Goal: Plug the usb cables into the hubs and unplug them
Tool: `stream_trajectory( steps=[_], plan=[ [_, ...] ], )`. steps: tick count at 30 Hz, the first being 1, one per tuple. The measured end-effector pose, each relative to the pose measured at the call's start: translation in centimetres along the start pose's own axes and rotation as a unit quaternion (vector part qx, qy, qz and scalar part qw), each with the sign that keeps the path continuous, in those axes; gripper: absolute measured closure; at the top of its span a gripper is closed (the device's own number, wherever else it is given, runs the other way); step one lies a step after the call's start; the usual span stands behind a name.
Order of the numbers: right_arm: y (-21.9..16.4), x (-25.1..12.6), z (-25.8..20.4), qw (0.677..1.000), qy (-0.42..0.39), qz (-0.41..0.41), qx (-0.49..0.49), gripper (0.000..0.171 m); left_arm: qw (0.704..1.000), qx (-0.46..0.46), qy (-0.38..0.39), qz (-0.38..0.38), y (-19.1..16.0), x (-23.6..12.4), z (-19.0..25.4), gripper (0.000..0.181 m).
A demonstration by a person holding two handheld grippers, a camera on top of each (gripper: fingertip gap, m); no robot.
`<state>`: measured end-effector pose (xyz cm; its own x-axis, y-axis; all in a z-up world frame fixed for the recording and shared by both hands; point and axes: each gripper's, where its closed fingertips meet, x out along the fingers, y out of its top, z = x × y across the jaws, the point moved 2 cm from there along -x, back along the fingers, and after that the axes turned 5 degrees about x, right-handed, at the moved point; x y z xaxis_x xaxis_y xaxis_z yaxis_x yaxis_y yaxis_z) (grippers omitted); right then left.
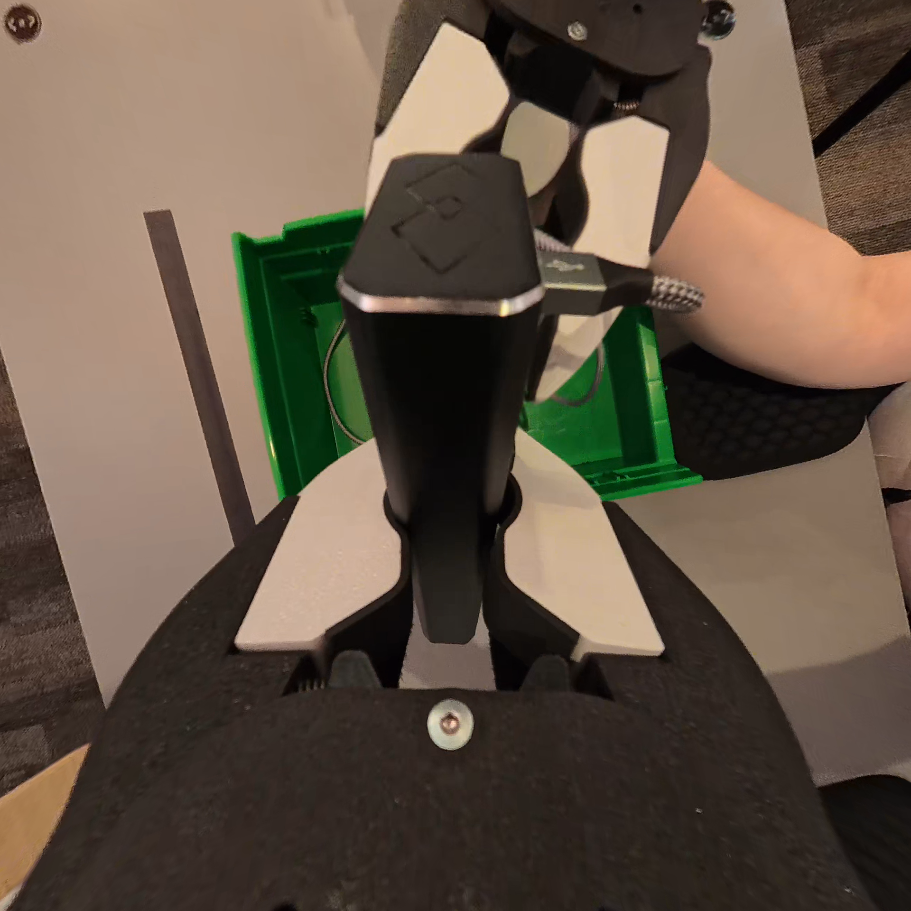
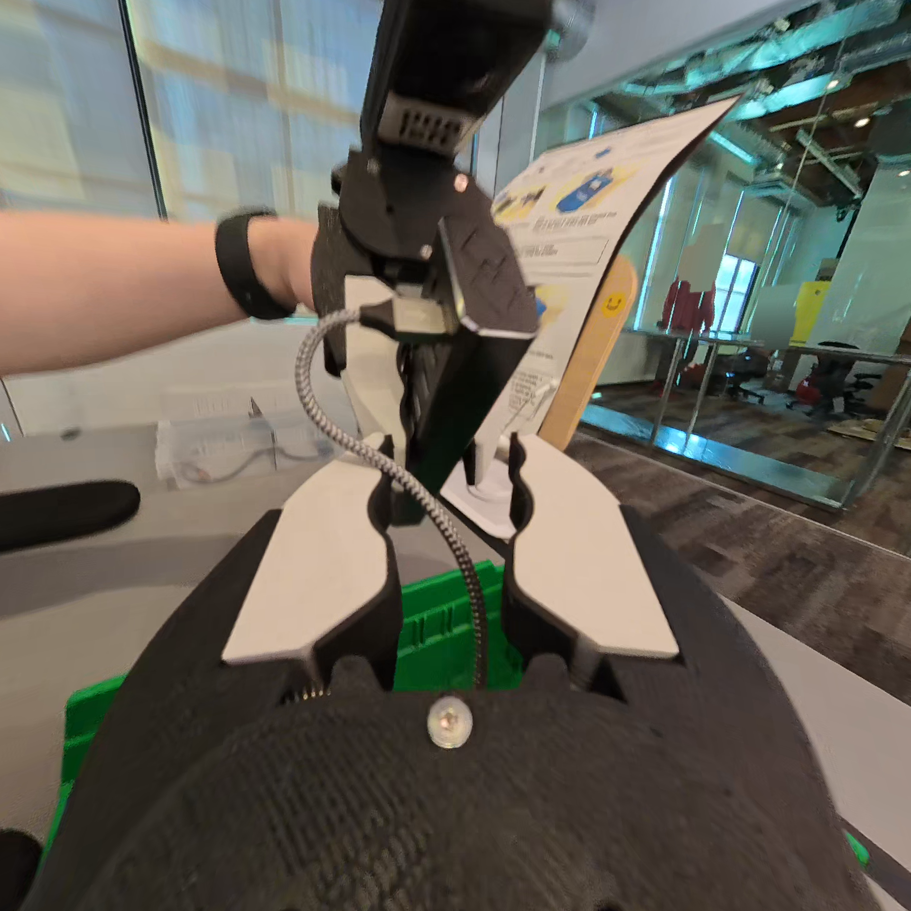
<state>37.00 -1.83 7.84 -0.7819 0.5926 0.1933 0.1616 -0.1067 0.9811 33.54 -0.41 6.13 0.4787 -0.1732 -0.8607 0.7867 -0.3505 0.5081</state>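
My left gripper (image 1: 448, 493) is shut on a black USB hub (image 1: 443, 374) and holds it upright above a green bin (image 1: 291, 355). A silver USB plug (image 1: 572, 273) with a braided cable (image 1: 675, 298) sits in the hub's right side. My right gripper (image 2: 449, 453) is open; the braided cable (image 2: 315, 374) runs loosely between its fingers down toward the bin (image 2: 443, 631). The right wrist view shows the hub (image 2: 463, 389) with the plug (image 2: 419, 315) in its port. The right gripper's white pads (image 1: 621, 187) hang just above the plug.
The bin stands on a white table (image 1: 98, 246). A person's forearm (image 1: 769, 305) reaches in from the right over a black mesh chair (image 1: 764, 419). A curved poster board (image 2: 572, 236) stands behind the hub; clear bags (image 2: 222, 434) lie on the table at left. My left and right fingertips are right by each other.
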Motion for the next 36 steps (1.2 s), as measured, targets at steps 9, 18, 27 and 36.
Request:
stream_trajectory(
  steps=[9,18,27,36],
  plan=[
    [0.2,0.5,0.6,0.999,0.005,0.006,0.048,0.142,1.000,0.020,0.013,-0.005,0.9,1.2,-0.5,0.151],
    [1.2,0.4,1.6,0.998,-0.056,-0.015,0.035,0.144,0.983,-0.056,0.063,0.163,0.3,-1.2,-1.5,0.129],
    [-4.8,0.9,4.8,0.952,-0.180,-0.244,-0.028,0.144,0.857,-0.173,0.019,0.485,-6.4,-6.5,6.8,0.147],
    [-13.1,-0.4,5.7,0.856,-0.180,-0.483,-0.053,0.144,0.847,-0.148,0.072,0.506,-9.3,-11.8,15.1,0.171]
  ],
)
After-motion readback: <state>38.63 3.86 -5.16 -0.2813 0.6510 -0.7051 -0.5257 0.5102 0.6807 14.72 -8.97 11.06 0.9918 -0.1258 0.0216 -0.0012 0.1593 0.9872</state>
